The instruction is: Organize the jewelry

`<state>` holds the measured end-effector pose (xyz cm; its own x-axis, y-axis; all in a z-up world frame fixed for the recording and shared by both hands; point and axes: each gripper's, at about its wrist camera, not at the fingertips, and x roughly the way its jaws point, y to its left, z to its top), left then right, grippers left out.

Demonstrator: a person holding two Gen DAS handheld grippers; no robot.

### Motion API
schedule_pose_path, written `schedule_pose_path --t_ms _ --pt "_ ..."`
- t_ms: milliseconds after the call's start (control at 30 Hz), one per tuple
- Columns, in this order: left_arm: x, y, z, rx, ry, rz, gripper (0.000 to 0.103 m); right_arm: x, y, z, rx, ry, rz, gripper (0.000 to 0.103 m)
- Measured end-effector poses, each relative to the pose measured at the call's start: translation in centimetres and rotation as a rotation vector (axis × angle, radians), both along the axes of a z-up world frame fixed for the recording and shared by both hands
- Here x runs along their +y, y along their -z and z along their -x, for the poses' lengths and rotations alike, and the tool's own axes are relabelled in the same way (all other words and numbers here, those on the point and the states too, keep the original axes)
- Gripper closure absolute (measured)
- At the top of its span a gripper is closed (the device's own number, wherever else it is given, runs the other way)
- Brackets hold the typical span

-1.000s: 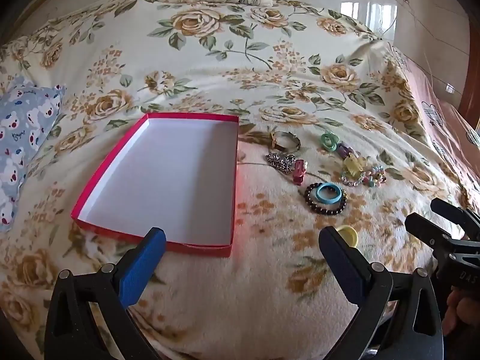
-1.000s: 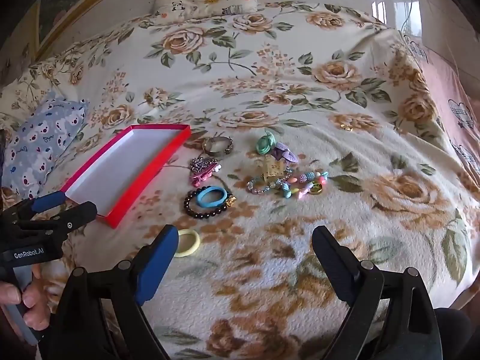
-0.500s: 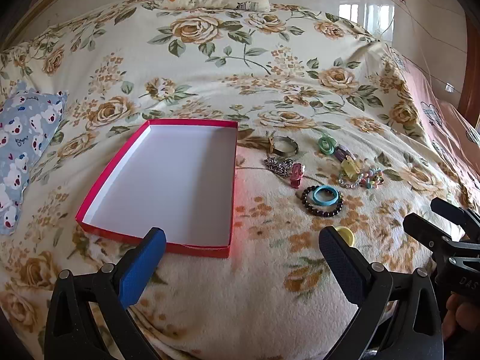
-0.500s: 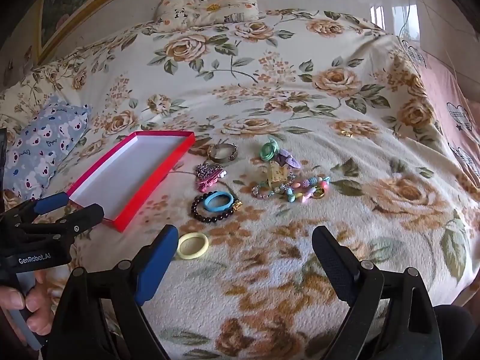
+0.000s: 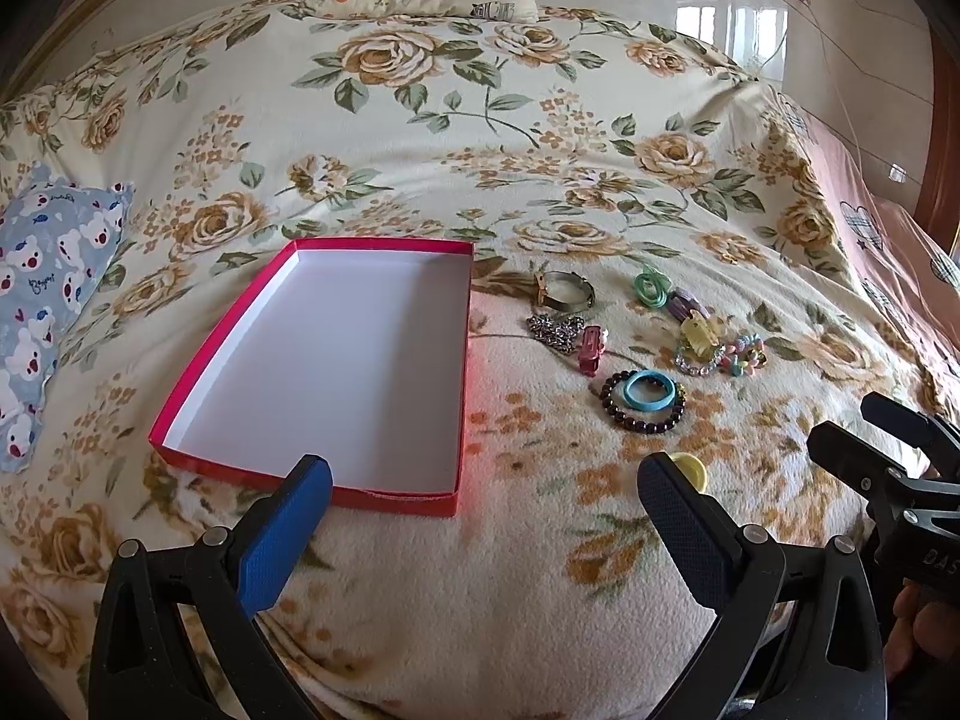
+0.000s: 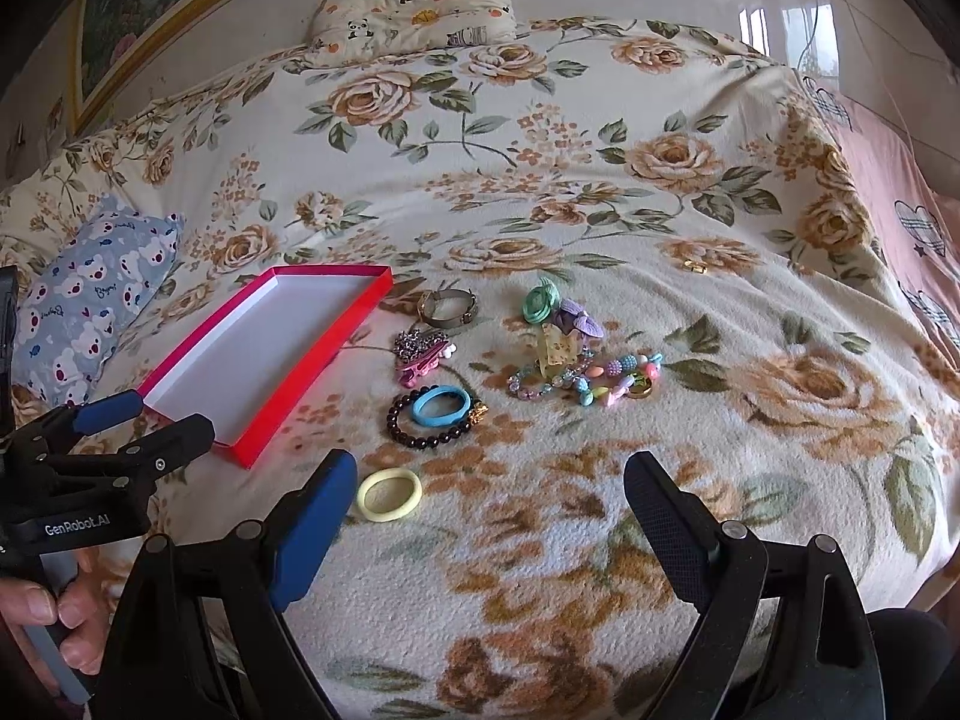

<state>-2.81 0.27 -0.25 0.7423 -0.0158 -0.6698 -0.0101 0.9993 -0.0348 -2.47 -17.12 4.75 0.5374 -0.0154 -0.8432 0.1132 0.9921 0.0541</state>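
Both the left gripper [image 5: 480, 498] and right gripper [image 6: 489, 495] gape wide, empty, above the floral fleece blanket [image 6: 600, 180]; shallow red cardboard box [image 5: 336, 360] mid-left.

My right gripper [image 6: 486, 516] is hovering over the floral bedspread [image 6: 750, 312], jaws standing wide apart with nothing between them. A yellow hair tie [image 6: 389, 494] is lying just beside my blue pad. Beyond it a blue hair tie [image 6: 441, 406] is resting on a dark bead bracelet [image 6: 420, 429]. A pink clip [image 6: 420, 367], a metal bangle [image 6: 449, 307] and a heap of coloured beads [image 6: 591, 373] are lying further off. The red box [image 6: 312, 354] is sitting open at left, white inside. My left gripper [image 6: 147, 420] is showing at the left edge, a hand [image 6: 48, 618] gripping its handle.
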Motion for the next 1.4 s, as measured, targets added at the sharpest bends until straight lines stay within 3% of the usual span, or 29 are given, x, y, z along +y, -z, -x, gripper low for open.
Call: schedule_pose_path --t_ms 1400 --pt "-0.6 0.6 -2.5 0.035 0.018 0.001 0.001 -0.4 0.1 -1.1 0.01 -0.001 -0.047 0.011"
